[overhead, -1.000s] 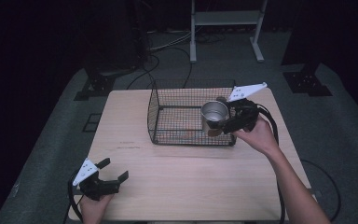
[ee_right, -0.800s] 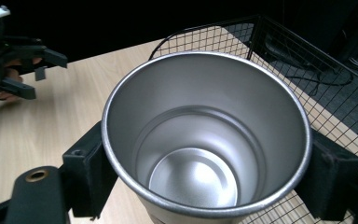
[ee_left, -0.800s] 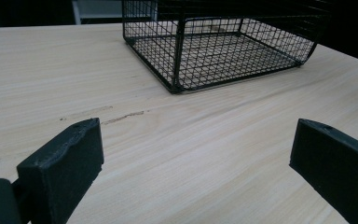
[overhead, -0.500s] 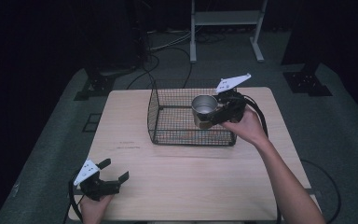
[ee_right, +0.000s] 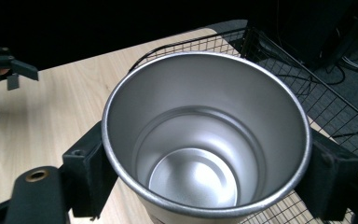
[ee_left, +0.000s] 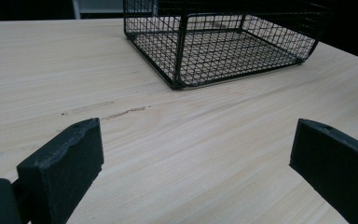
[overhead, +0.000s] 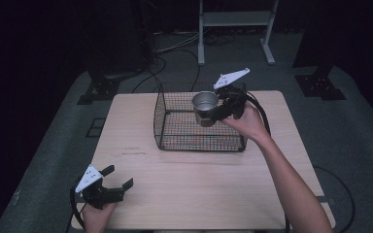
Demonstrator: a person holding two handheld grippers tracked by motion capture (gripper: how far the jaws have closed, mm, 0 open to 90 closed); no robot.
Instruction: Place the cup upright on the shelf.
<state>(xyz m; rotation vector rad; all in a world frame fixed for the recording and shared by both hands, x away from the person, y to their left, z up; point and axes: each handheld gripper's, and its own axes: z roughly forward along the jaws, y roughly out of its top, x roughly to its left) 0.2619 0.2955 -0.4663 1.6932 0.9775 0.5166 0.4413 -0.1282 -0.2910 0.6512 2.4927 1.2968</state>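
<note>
A shiny metal cup (overhead: 205, 107) (ee_right: 205, 140) hangs upright over the black wire basket (overhead: 167, 121), and my right gripper (overhead: 212, 115) (ee_right: 205, 179) is shut on its sides. The cup's inside is empty. The basket (ee_left: 177, 51) stands at the far middle of the wooden table (overhead: 184, 184), with nothing visible on its mesh floor. My left gripper (overhead: 117, 177) (ee_left: 193, 154) rests at the table's near left corner, jaws wide open with nothing between them, pointing toward the basket.
The table (ee_left: 214, 135) between my left gripper and the basket is bare wood with a faint scuff mark (ee_left: 121, 112). Cables (overhead: 175, 46), black stand feet (overhead: 320, 85) and a white frame (overhead: 233, 29) sit on the grey floor beyond the table.
My right gripper has carried the cup leftward and up, from the basket's right end to above its inside. The left gripper has stayed put.
</note>
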